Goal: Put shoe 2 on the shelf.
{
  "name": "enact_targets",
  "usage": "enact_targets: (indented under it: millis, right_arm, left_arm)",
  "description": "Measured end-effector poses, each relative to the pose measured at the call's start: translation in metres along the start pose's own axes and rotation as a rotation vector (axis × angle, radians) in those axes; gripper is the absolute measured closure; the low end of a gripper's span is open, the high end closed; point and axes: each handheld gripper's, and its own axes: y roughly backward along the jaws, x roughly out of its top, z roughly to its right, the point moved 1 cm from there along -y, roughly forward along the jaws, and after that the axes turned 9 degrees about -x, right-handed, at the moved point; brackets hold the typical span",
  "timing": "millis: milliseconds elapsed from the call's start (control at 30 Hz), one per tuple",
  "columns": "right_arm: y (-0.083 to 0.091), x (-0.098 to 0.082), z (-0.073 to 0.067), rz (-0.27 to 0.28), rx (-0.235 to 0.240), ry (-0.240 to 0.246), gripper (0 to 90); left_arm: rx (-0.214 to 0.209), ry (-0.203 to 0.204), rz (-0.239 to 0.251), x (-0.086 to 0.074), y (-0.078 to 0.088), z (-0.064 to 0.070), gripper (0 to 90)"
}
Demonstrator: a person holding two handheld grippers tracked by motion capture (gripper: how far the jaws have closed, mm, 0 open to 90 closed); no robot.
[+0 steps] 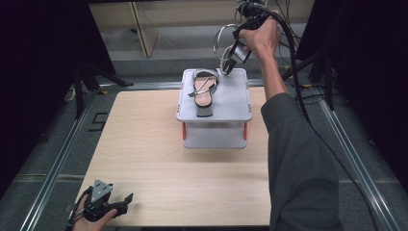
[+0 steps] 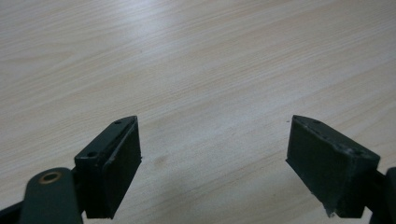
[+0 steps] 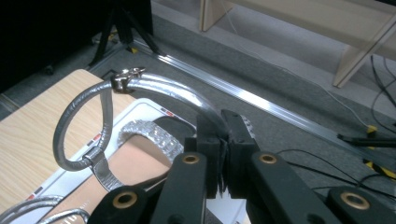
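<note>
Gripping: the right gripper (image 3: 223, 140) clamps its jaws tight on the silver ankle strap of a held sandal (image 1: 225, 48), carried in the air at the far right corner of the white storage box (image 1: 231, 103).
Right hand: the person's hand (image 1: 260, 33) reaches out over the table's far edge, the sleeve stretched forward; the strap grip lets the shoe dangle, probably so that it can be lowered next to its mate.
Left gripper: the left gripper (image 2: 212, 154) rests low at the near left corner of the wooden table (image 1: 144, 159), jaws spread wide with nothing between them, apparently idle.
Held sandal's look: a looped metallic strap with a small buckle (image 3: 125, 78), shiny and crinkled, a tan insole below.
Second sandal: the matching sandal (image 1: 204, 91) lies flat on the box lid, toe toward the person, silver straps crossing its tan footbed.
Box: it stands with its lid on, orange latches at the sides, on the far middle of the table.
</note>
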Motion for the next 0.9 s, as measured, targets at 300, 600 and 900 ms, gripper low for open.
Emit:
enact_targets:
  millis: [300,600,900]
  right_arm:
    - [-0.002,-0.012,-0.004,-0.003,0.017,-0.039,87.3]
    - [0.005,-0.055,-0.008,-0.051,0.114,0.019,86.8]
    - [-0.004,-0.095,-0.018,-0.076,0.168,0.07,86.4]
  left_arm:
    - [0.002,-0.006,-0.007,0.0,0.0,0.0,17.1]
    - [0.008,-0.004,-0.007,0.0,0.0,0.001,17.1]
    - [0.016,-0.002,-0.01,0.0,-0.001,0.002,17.1]
